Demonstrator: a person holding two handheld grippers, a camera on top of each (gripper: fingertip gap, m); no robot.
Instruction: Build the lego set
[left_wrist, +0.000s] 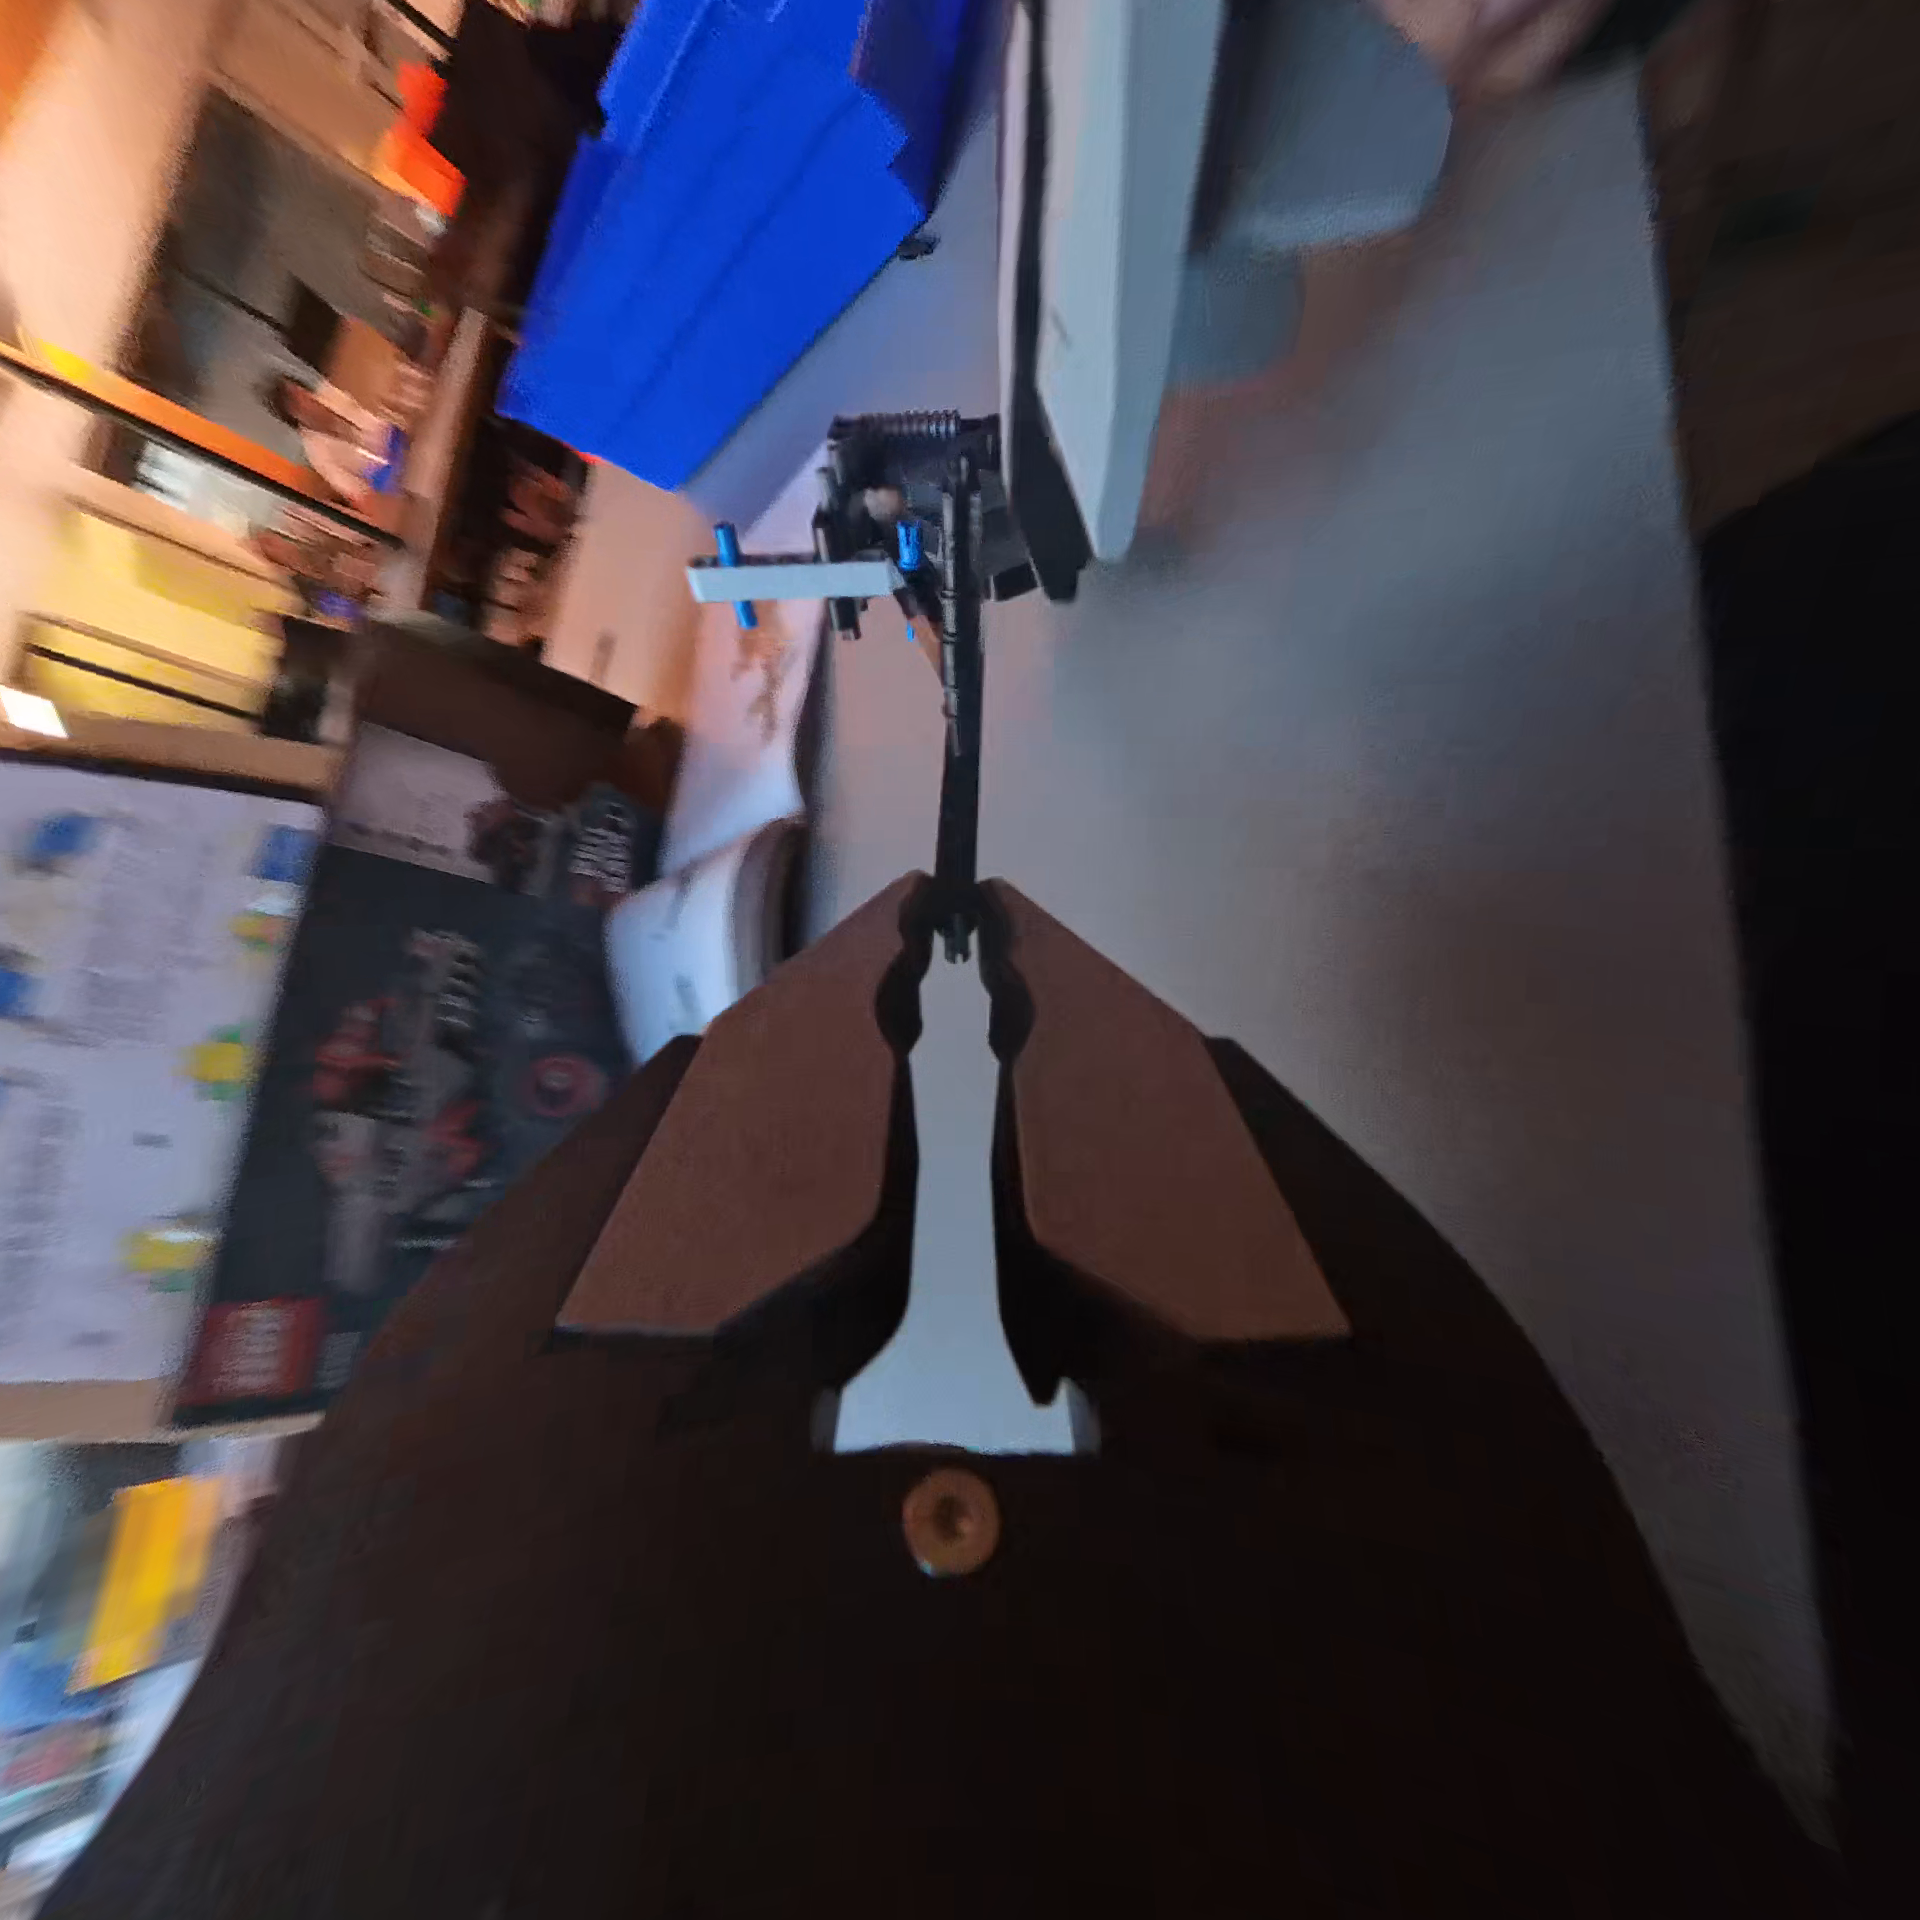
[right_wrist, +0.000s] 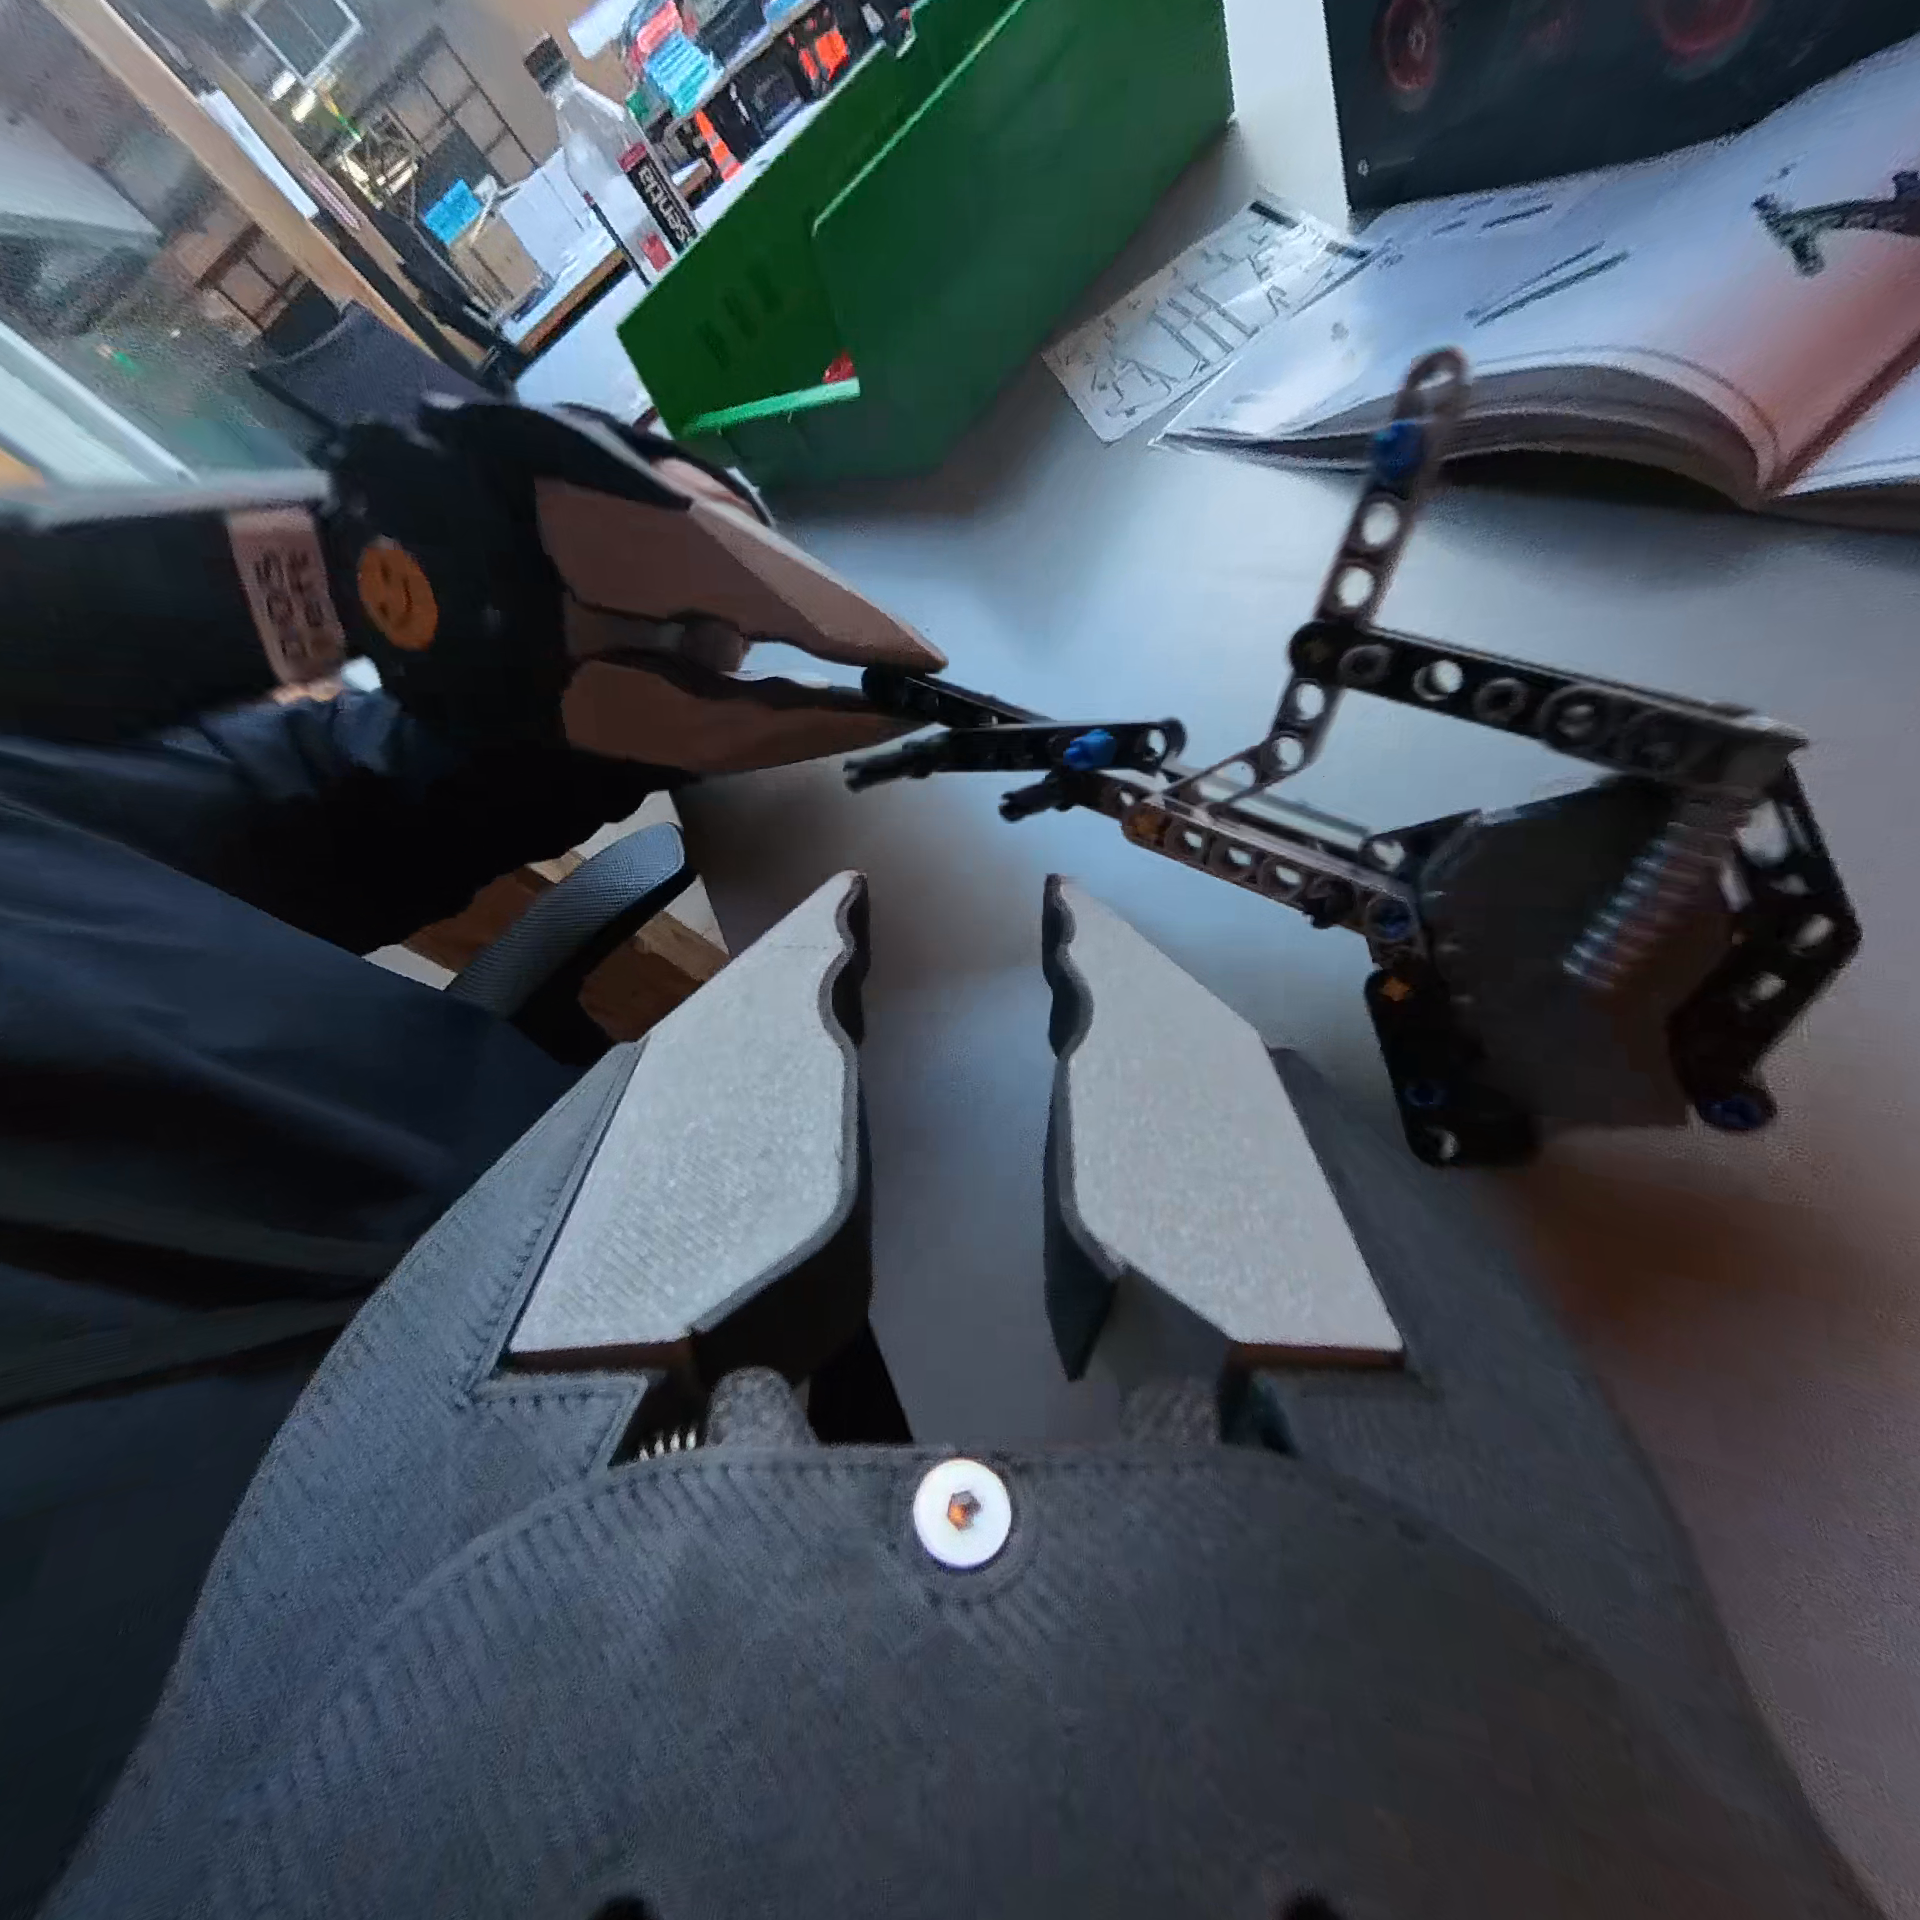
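My left gripper (left_wrist: 951, 914) is shut on the end of a long black beam (left_wrist: 958, 717) of the lego assembly (left_wrist: 914, 509), a black frame with a coil spring, blue pins and a grey beam. The left wrist view is rolled sideways and blurred. In the right wrist view the same assembly (right_wrist: 1579, 935) rests with its bulky end on the grey table, and the left gripper (right_wrist: 883, 681) holds its beam from the left. My right gripper (right_wrist: 956, 904) is open and empty, near the assembly's beams and to the left of its body.
An open instruction booklet (right_wrist: 1621, 312) and a loose sheet (right_wrist: 1195, 312) lie behind the assembly. A green bin (right_wrist: 935, 239) stands at the back, a blue bin (left_wrist: 717, 218) in the left wrist view. A dark lego box (left_wrist: 416, 1091) stands nearby. A person's dark sleeve (right_wrist: 208, 1039) is at left. Left tips to right tips: about 6 centimetres.
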